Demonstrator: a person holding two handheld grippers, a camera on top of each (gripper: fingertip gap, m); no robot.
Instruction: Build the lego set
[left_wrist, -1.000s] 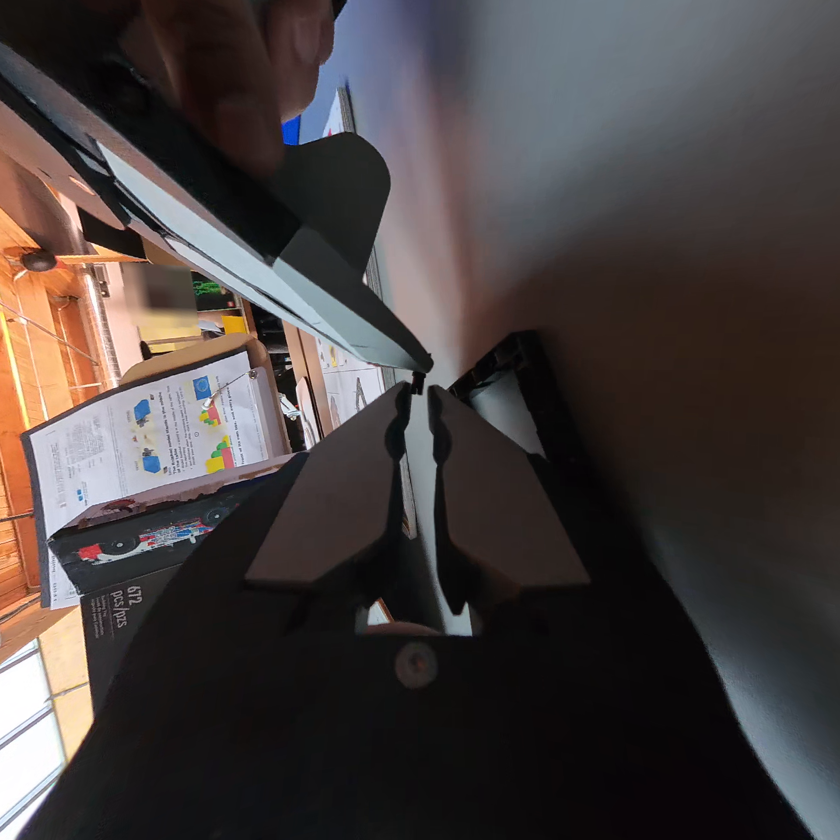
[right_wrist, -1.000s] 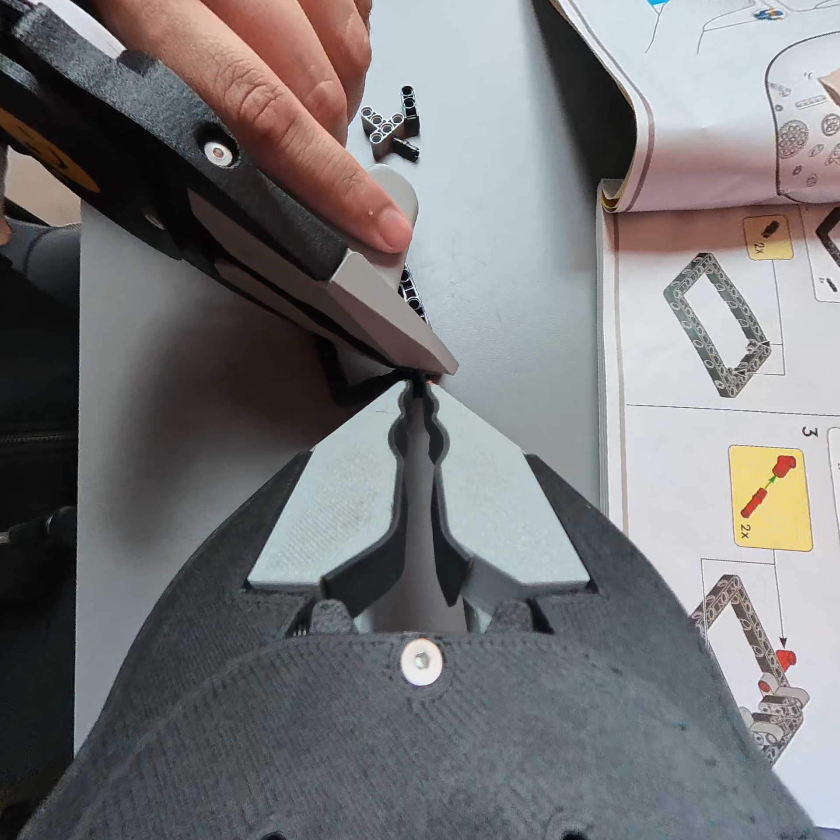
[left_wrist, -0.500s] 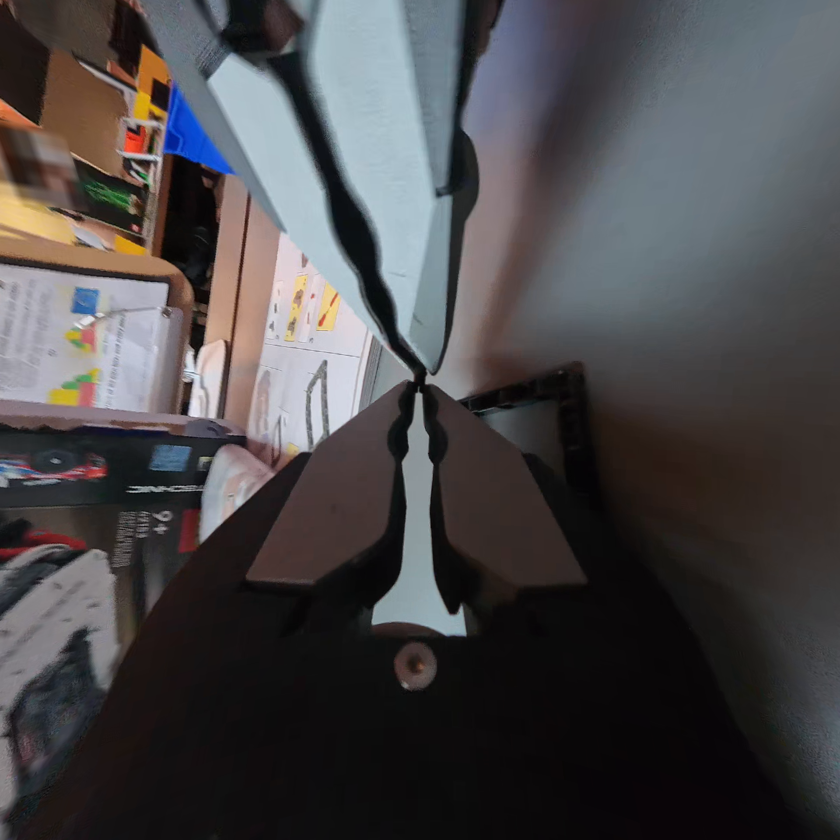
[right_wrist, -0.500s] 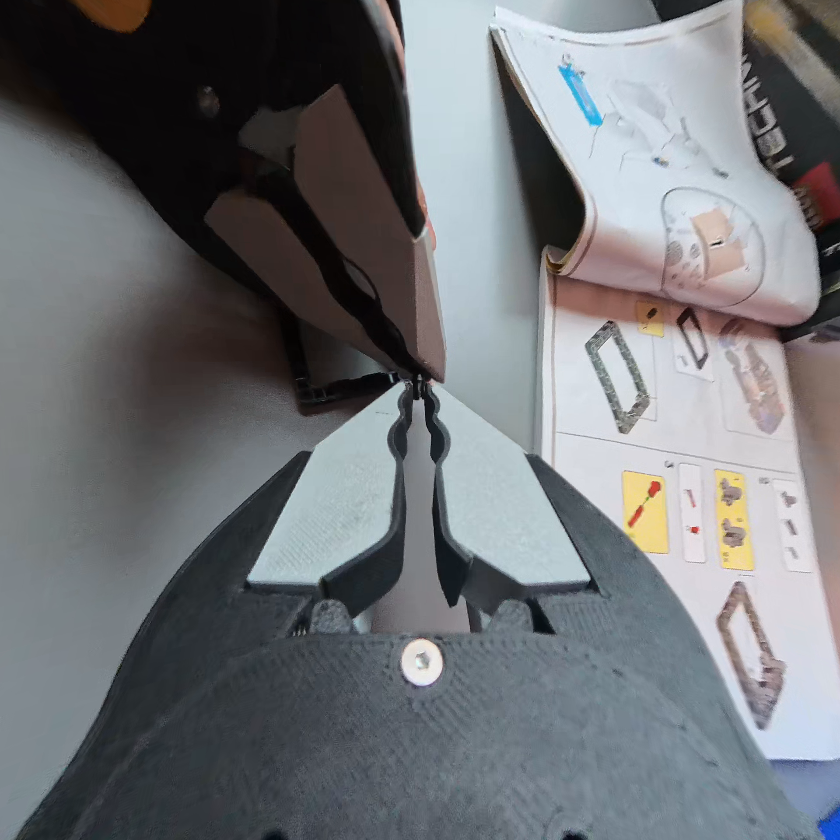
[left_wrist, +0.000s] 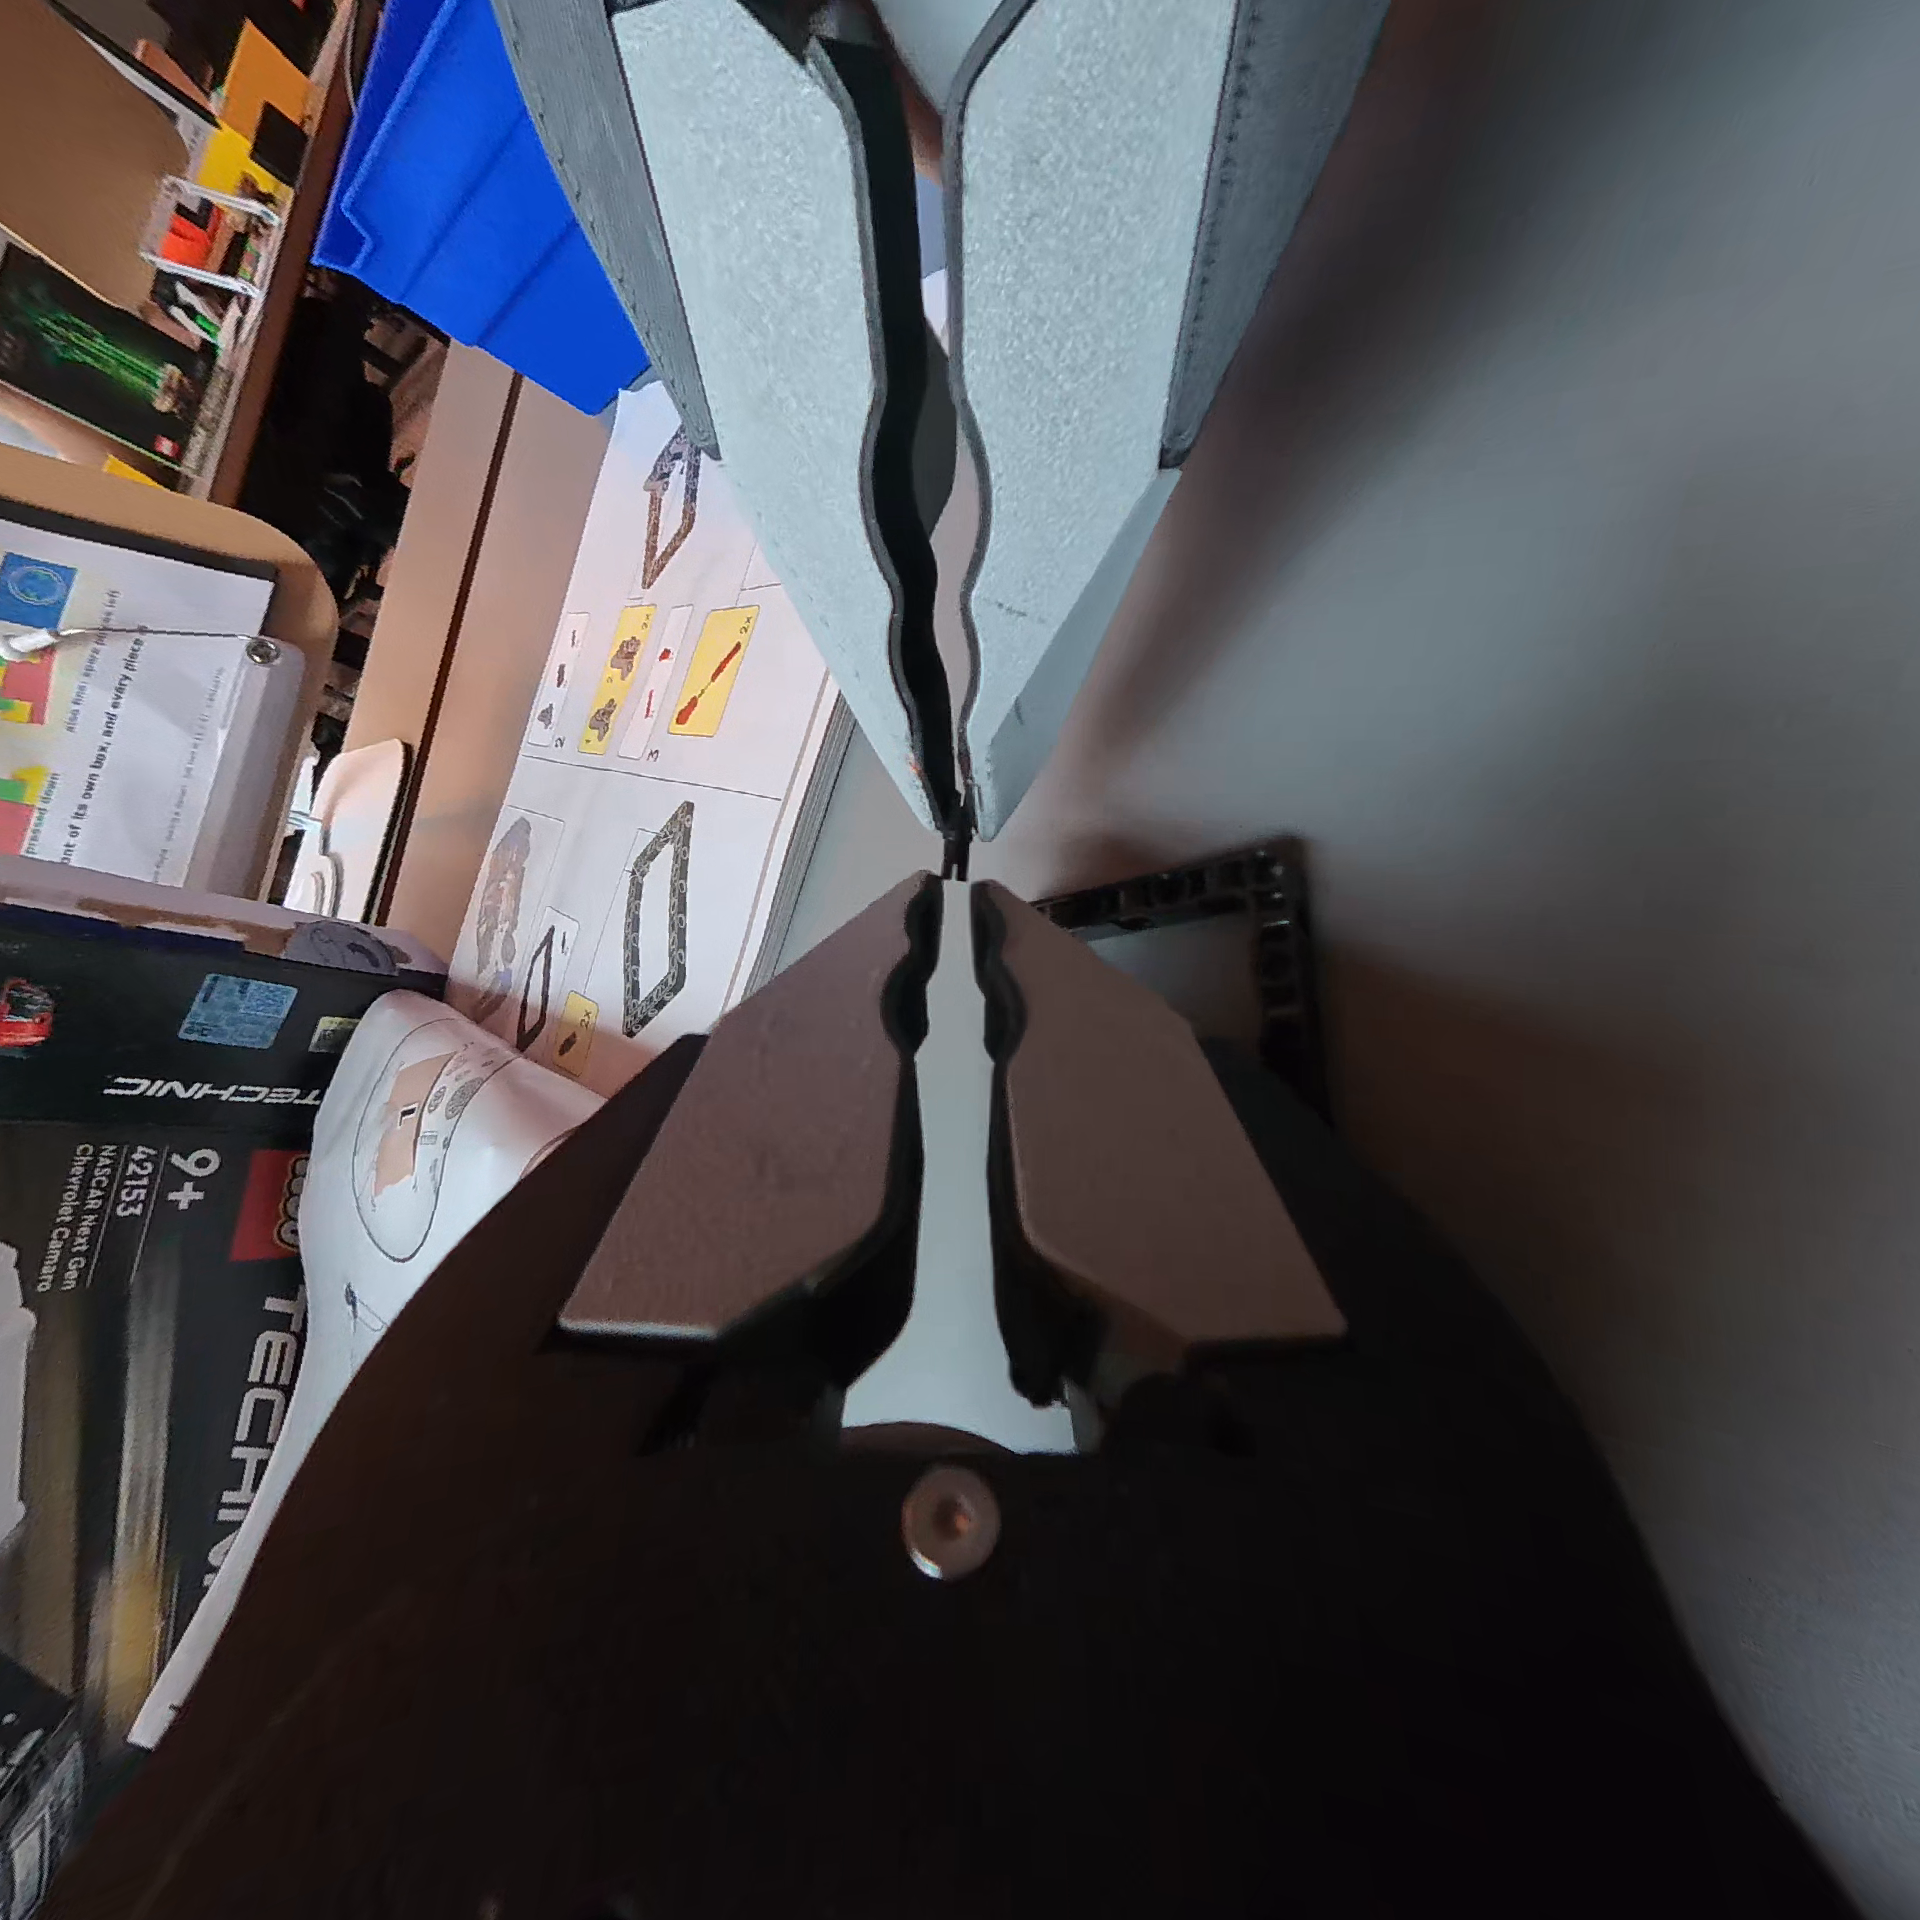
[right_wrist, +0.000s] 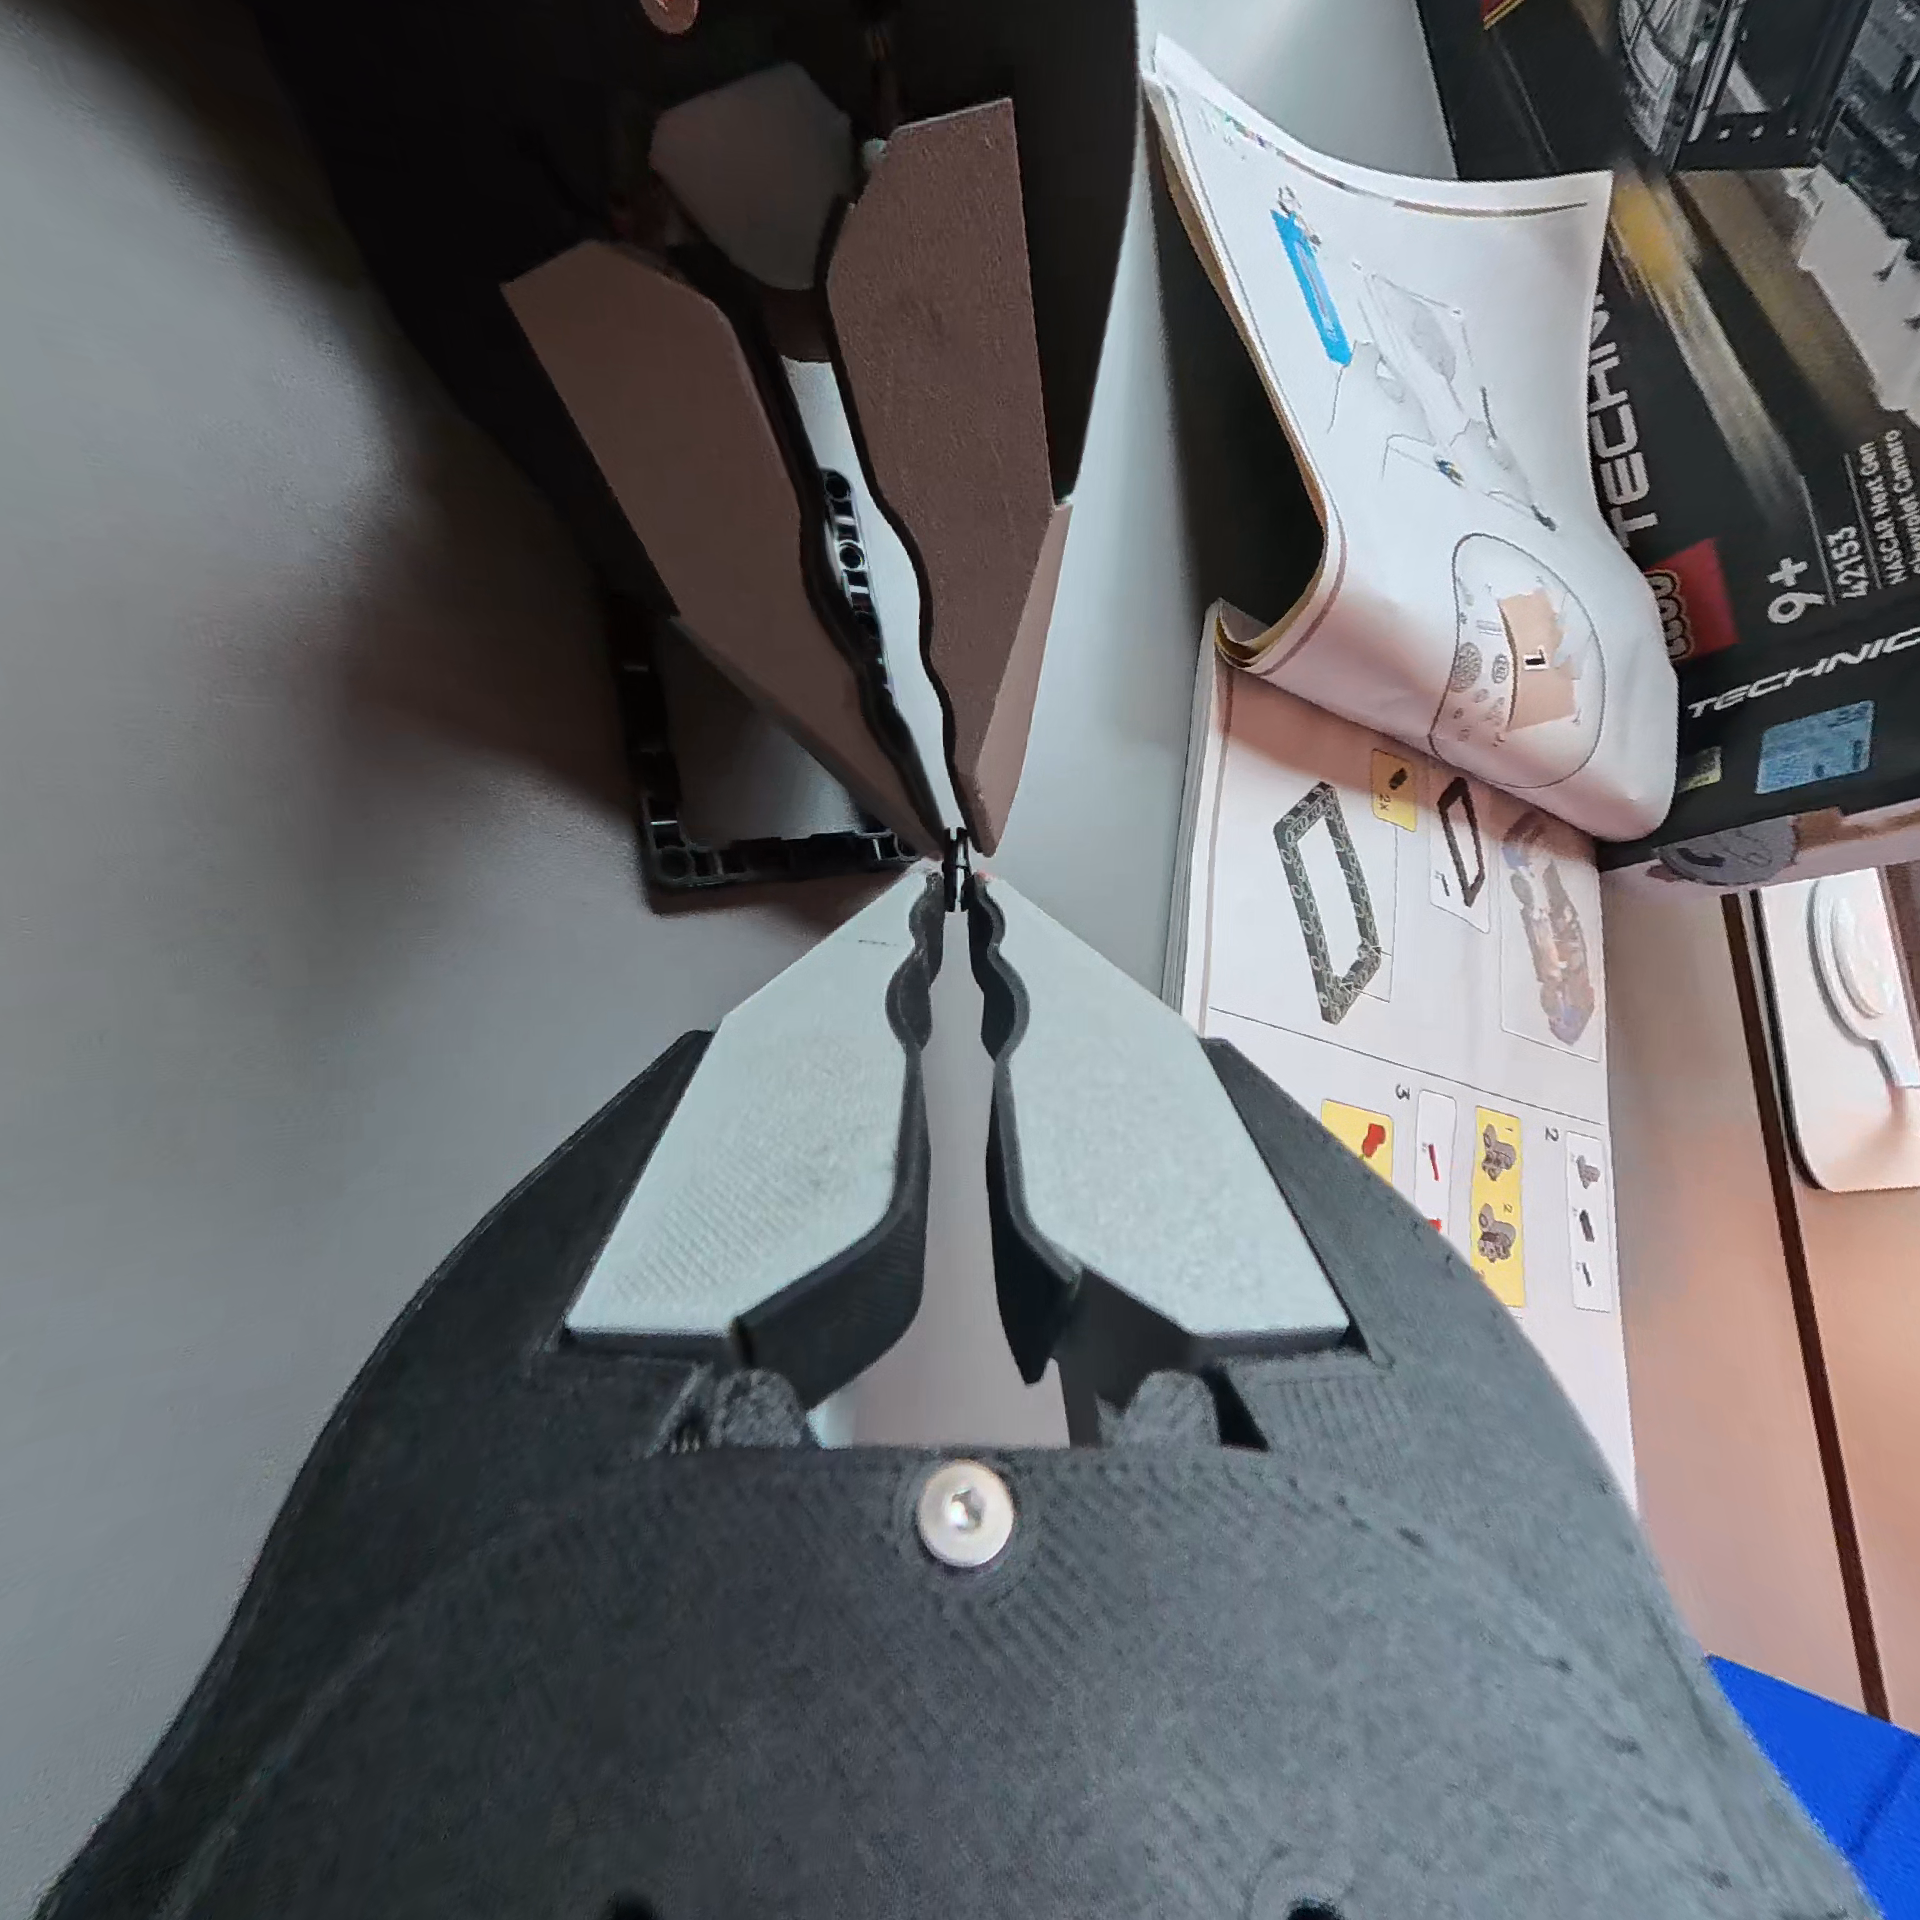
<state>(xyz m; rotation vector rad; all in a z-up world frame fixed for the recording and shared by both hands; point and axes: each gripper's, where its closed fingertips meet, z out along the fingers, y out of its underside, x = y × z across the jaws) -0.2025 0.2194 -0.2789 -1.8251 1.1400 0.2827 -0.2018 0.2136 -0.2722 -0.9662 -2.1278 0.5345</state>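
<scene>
A tiny black pin (left_wrist: 953, 854) is pinched between both grippers, which meet tip to tip above the grey table. In the left wrist view my left gripper (left_wrist: 956, 885) is shut on its near end, and my right gripper (left_wrist: 958, 819) comes down from the top, shut on the far end. In the right wrist view my right gripper (right_wrist: 956, 891) holds the pin (right_wrist: 956, 860) and the left gripper (right_wrist: 954, 831) comes from above. A black rectangular frame (right_wrist: 769, 862) lies flat on the table just behind the tips; it also shows in the left wrist view (left_wrist: 1195, 899).
An open instruction booklet (right_wrist: 1382, 935) lies on the table beside the frame, also in the left wrist view (left_wrist: 623, 831). The black set box (right_wrist: 1766, 468) stands behind it. A blue bin (left_wrist: 468, 208) and shelves lie beyond the table edge. My left and right fingertips are right by each other.
The two grippers have swung round from an angled meeting to facing each other head-on. The pin stays between the tips. The hand on the left gripper has left the right wrist view.
</scene>
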